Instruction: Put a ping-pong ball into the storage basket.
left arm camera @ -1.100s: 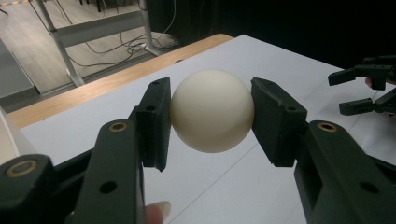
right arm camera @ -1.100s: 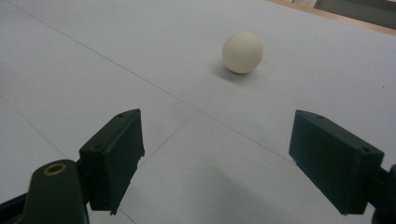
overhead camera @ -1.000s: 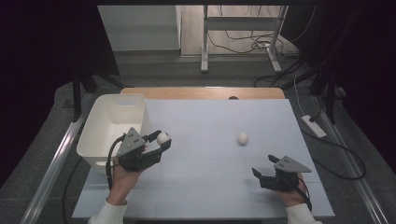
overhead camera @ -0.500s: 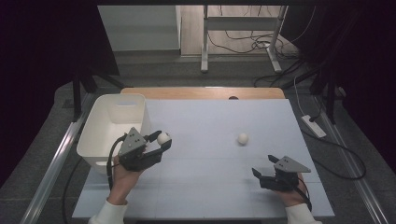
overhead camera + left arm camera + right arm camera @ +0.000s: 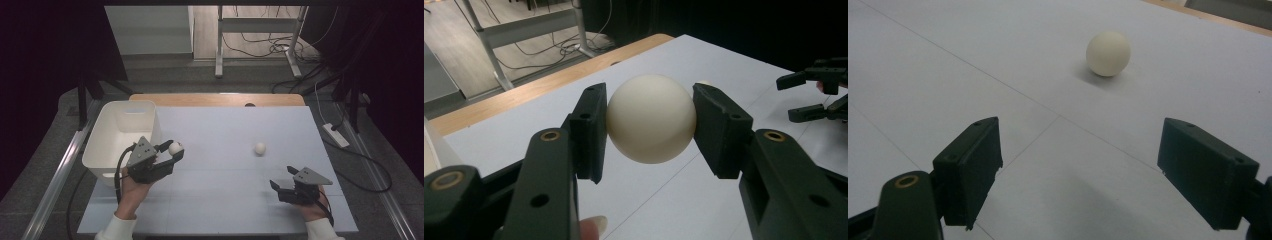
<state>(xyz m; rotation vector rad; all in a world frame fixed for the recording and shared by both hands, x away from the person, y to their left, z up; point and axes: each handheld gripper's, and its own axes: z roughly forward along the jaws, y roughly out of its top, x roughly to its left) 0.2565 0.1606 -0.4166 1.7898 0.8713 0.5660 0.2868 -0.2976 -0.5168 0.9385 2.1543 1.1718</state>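
Open tabletop (image 5: 220,150) between tools; bin (image 5: 120,135) wall blocks left, loose ball (image 5: 259,148) mid-right.

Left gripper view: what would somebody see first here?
A cream ball pinched between the left tongs, held above the table. In the high view it sits just right of a white bin. A second ball lies loose on the table, ahead of the open right tongs.

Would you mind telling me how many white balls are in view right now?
2. One ball is clamped in the left claw beside the white bin; the other ball lies loose on the table, ahead of the open right claw. The bin's inside is partly hidden.
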